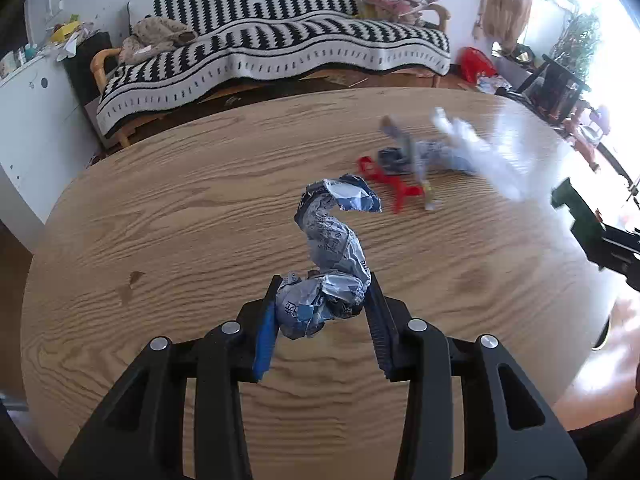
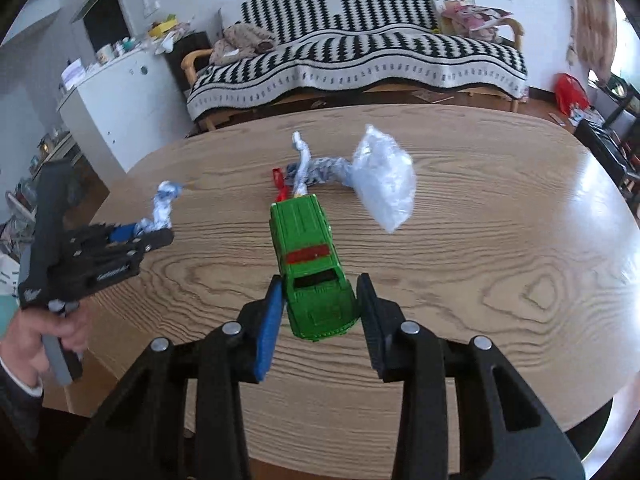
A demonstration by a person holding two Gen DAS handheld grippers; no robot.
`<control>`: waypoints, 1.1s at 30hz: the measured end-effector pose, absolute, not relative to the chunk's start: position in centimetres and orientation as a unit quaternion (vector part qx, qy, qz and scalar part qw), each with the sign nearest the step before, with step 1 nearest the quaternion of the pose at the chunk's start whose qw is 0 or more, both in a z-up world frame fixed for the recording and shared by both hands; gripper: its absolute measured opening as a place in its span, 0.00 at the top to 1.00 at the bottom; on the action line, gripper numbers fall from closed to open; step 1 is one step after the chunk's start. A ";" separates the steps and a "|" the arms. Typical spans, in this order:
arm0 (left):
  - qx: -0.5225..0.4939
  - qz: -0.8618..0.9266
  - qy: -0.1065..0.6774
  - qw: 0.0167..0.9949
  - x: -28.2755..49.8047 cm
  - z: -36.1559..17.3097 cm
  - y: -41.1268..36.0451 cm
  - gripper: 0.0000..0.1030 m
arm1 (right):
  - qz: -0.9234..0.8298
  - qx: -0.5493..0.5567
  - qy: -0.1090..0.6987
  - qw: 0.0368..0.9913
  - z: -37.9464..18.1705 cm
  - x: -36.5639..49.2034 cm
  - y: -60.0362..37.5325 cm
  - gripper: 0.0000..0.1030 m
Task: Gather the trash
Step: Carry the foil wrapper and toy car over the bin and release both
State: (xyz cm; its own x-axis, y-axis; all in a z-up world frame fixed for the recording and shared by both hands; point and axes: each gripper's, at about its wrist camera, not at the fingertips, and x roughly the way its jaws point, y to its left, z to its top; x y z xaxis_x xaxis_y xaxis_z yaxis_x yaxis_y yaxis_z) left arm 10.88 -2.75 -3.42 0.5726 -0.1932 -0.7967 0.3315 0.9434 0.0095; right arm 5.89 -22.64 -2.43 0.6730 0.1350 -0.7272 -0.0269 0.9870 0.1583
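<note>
A living room with a sofa (image 1: 280, 40) under a black-and-white striped blanket lies behind an oval wood-grain counter (image 1: 160, 208). A white cabinet (image 2: 120, 96) stands to the sofa's left, its top crowded with small items.

In the left wrist view, the left tool (image 1: 323, 300) pinches one end of a long twisted blue-and-white printed wrapper (image 1: 332, 236); the rest of the wrapper curls forward over the counter. Beyond it lie a red plastic piece (image 1: 384, 184), another crumpled blue-grey wrapper (image 1: 424, 152) and a blurred clear plastic bag (image 1: 492, 160), grouped together near the counter's far right. At the right edge of this view, a green shape and dark tool parts show only in part.

The right wrist view makes that clear: the right tool (image 2: 320, 300) holds a green toy truck (image 2: 312, 264) between its fingers, the blue-padded finger (image 2: 268, 332) against one side and the black one close at the other. The truck carries a red strip on its roof and points toward the trash pile. This view also shows the left tool from the side, with the person's left hand (image 2: 60, 336) wrapped around its handle, and the clear bag (image 2: 384, 180) sharply, near the twisted wrapper beside it.
</note>
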 end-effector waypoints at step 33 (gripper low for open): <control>0.139 -0.426 0.399 0.800 -4.2 -4.2 -36.9 0.62 | -0.257 0.212 0.353 0.874 -2.8 -16.5 -54.4 0.63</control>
